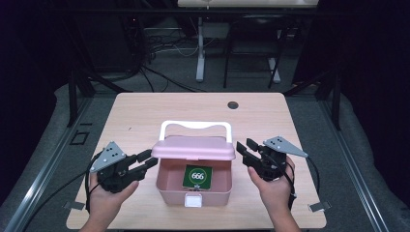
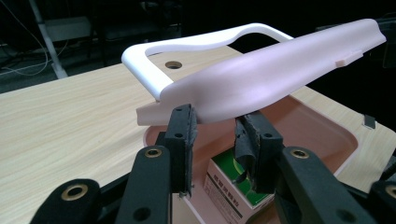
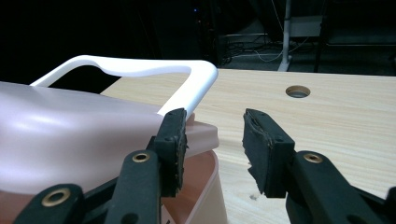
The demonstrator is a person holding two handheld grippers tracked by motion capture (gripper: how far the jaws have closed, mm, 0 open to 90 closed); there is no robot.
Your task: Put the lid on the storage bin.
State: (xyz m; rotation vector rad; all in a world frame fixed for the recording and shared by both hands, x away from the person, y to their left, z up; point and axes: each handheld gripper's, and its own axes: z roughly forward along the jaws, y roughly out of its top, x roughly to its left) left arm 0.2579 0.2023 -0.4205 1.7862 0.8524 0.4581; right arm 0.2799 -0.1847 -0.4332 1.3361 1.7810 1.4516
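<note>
A pink box (image 1: 170, 192) with a white latch (image 1: 193, 200) stands near the table's front edge. Its pink lid (image 1: 193, 147) is raised partway, and a white handle (image 1: 196, 124) sticks out behind it. A green pack (image 1: 197, 176) marked 666 lies inside. My left gripper (image 1: 149, 158) is open at the lid's left end. In the left gripper view the lid (image 2: 271, 79) runs just over the open gripper (image 2: 215, 121), with the pack (image 2: 229, 186) below. My right gripper (image 1: 245, 145) is open at the lid's right end. There its left jaw is beside the lid (image 3: 70, 135) and handle (image 3: 187, 88).
The wooden table (image 1: 145, 116) has a round cable hole (image 1: 233, 105) at the back. Black frame legs and cables stand on the floor beyond it. Bare tabletop lies behind and to both sides of the box.
</note>
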